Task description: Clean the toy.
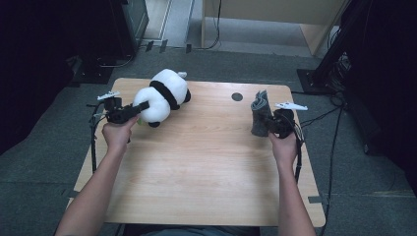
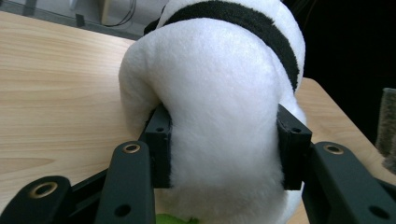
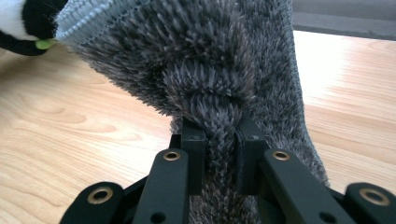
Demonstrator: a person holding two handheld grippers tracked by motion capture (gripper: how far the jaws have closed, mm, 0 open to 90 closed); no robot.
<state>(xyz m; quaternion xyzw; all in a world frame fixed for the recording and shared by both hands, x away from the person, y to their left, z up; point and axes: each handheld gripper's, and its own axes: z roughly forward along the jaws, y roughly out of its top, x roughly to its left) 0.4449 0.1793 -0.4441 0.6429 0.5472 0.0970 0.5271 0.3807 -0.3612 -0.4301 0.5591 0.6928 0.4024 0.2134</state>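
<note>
While both tools are busy, each has a soft thing in its jaws. Nearest the person, the right gripper (image 1: 272,124) at about three o'clock on the table (image 1: 206,167) is clamped tight on a bunched fold of the grey shaggy cloth (image 3: 224,70) (limp and light, I judge, so any pinched fold will carry it). Farther off, at ten o'clock, the left gripper (image 1: 140,106) squeezes the plush panda (image 2: 219,116) across its white body; it looks light and squashy, best taken at this thick middle. No brand, label or writing can be read.
</note>
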